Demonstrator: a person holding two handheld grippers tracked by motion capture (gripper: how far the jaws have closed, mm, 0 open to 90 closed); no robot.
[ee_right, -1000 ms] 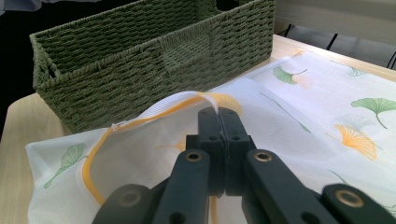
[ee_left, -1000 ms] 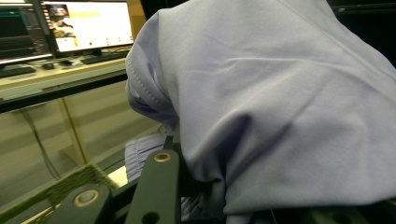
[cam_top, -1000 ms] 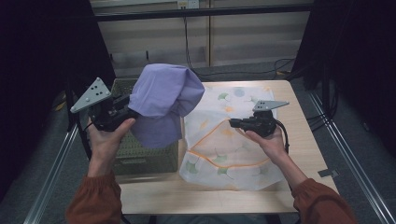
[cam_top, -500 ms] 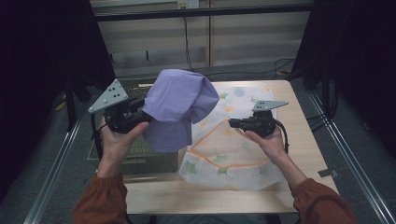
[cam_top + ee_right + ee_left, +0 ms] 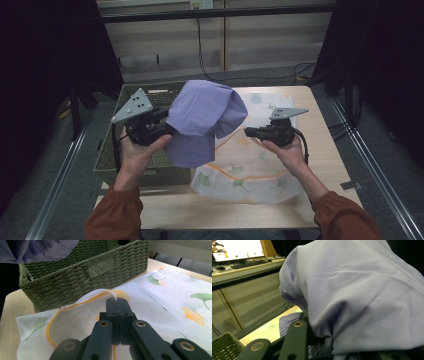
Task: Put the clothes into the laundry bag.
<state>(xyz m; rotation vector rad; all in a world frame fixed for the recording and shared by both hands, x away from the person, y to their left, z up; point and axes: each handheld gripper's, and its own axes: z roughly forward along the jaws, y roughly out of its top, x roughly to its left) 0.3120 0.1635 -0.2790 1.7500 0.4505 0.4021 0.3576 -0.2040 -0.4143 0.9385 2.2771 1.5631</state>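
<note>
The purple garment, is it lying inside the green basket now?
No, the purple garment hangs in the air from the left tool, above the green basket.

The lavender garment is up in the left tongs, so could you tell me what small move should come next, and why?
Probably carry the lavender garment rightward over the mesh bag; the right tongs already pinch and lift its orange-trimmed edge, beside the green basket.

Lavender garment point(image 5: 206, 120): soft, bunched, lifted in the air, draping over the green woven basket point(image 5: 112, 165) and the bag's near edge.
Mesh bag point(image 5: 250, 172): white, ginkgo-leaf print, orange-trimmed rim point(image 5: 75, 303) raised; lies on the counter point(image 5: 320, 150) beside the basket.
</note>
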